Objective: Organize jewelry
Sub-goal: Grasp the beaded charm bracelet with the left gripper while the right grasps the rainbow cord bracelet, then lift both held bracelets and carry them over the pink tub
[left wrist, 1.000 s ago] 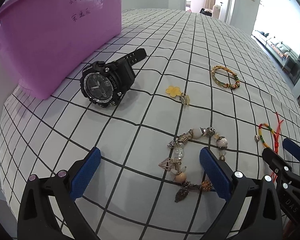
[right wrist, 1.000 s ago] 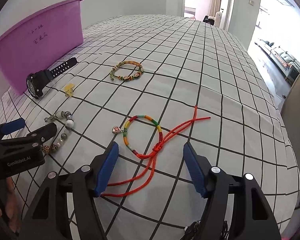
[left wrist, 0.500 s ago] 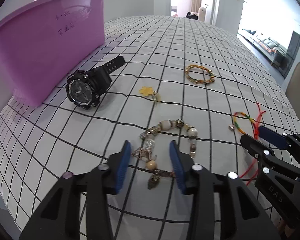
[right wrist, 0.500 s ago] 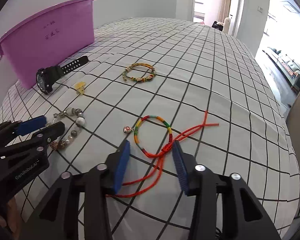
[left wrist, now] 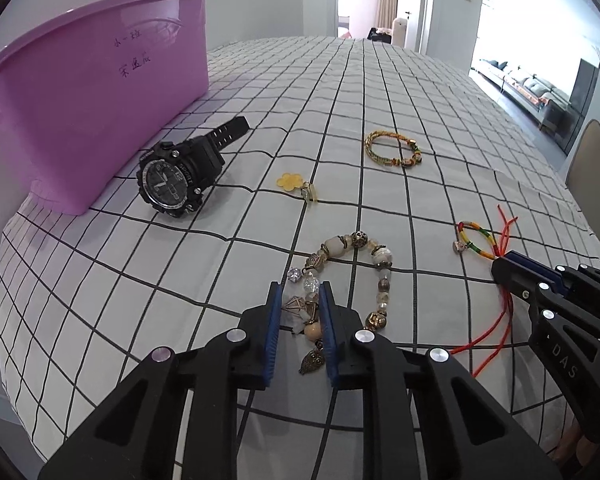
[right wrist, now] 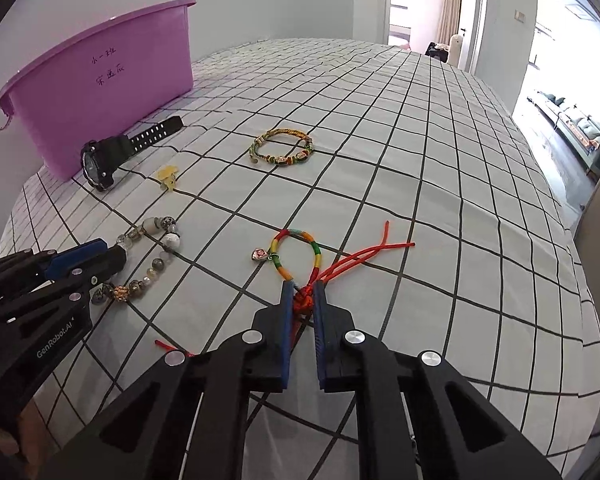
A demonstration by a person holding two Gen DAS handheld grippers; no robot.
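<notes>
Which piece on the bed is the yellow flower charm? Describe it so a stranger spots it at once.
Start at the purple plastic tub on the checked bedsheet. The black sport watch lies against its base, and the yellow flower charm lies just right of the watch. It is the only flat, flower-shaped piece: the others are looped bracelets, and it is far smaller than them.

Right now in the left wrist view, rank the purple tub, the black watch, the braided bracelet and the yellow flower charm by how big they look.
1. Purple tub, by far the largest.
2. Black watch.
3. Braided bracelet; it lies farther away, so its true size against the watch is unsure.
4. Yellow flower charm, the smallest.
</notes>
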